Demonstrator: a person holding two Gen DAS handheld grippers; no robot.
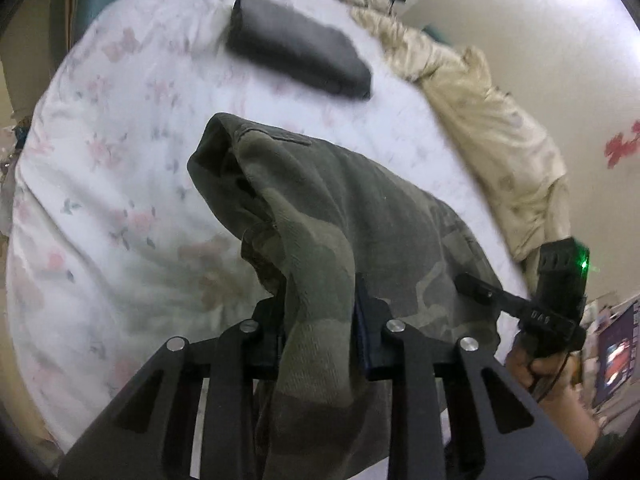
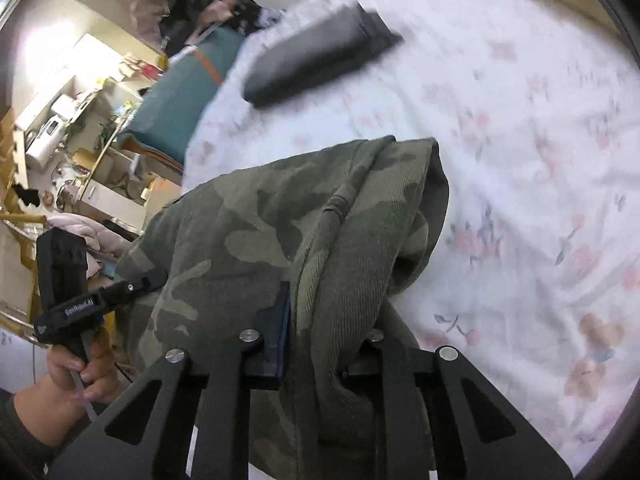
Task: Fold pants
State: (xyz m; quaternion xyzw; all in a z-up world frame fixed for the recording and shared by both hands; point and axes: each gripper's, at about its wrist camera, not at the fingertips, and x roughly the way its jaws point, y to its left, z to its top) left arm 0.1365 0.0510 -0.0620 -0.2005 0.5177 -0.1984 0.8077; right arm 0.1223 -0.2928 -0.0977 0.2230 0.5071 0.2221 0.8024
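Both claws pinch bunched cloth of the camo pants point(image 1: 332, 208), left claw point(image 1: 320, 328) and right claw point(image 2: 328, 340) lifting them over the bed point(image 1: 120, 160), so the thick wad may slip out or the fold lands crooked near the dark folded garment point(image 1: 296, 46).

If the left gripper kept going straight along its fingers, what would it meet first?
The left gripper is shut on the camouflage pants, which drape ahead of it. Past that cloth it would likely meet the floral bedsheet, short of the dark folded garment; depth is unclear.
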